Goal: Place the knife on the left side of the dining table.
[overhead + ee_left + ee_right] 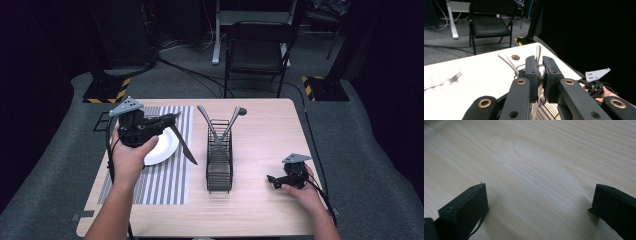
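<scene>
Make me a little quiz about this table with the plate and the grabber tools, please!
1. What does the left gripper hold between its pads?
2. True or false: the right gripper is clamped on a fork.
3. Which stands in the middle of the table: A) a glass cup, B) a black wire rack, C) a red bowl?

Key
1. A knife; its blade hangs down beside the white plate, which lies on the striped placemat.
2. False: its jaws stand wide apart over bare wood, with nothing between them.
3. B; two utensil handles stick up out of it.
</scene>
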Demonstrator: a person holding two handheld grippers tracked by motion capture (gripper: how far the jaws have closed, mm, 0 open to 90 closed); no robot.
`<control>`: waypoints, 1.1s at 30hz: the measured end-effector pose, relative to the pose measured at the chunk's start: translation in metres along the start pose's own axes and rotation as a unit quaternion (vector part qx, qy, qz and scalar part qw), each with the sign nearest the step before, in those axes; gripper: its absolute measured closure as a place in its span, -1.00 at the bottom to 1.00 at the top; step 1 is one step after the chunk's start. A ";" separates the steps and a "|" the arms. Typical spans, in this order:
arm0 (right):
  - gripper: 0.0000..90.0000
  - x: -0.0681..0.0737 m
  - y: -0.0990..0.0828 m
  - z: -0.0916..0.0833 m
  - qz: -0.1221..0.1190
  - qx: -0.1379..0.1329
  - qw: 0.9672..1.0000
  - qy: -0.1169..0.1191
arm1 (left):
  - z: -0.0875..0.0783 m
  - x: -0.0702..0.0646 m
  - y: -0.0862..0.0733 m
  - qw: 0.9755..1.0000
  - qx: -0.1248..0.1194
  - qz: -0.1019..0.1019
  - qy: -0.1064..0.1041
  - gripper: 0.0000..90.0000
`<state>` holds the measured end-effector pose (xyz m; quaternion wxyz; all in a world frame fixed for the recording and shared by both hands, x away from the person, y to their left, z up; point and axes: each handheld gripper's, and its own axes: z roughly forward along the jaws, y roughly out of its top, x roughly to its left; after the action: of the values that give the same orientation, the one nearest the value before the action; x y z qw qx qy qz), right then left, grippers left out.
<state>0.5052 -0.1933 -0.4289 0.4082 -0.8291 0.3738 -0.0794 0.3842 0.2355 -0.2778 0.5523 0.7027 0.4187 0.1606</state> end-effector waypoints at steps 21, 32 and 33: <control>-1.00 0.000 0.000 0.000 0.000 0.000 1.000 0.000 | 0.008 0.042 -0.037 0.998 0.016 -0.046 0.043 0.86; -1.00 0.000 0.000 0.000 0.000 0.000 1.000 0.000 | 0.010 0.059 -0.053 0.996 0.026 -0.066 0.062 0.86; -1.00 0.000 0.000 0.000 0.000 0.000 1.000 0.000 | 0.010 0.060 -0.054 0.995 0.028 -0.068 0.063 0.86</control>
<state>0.5052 -0.1933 -0.4289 0.4082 -0.8290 0.3739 -0.0793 0.4050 0.2777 -0.3444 0.5148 0.6762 0.5038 0.1548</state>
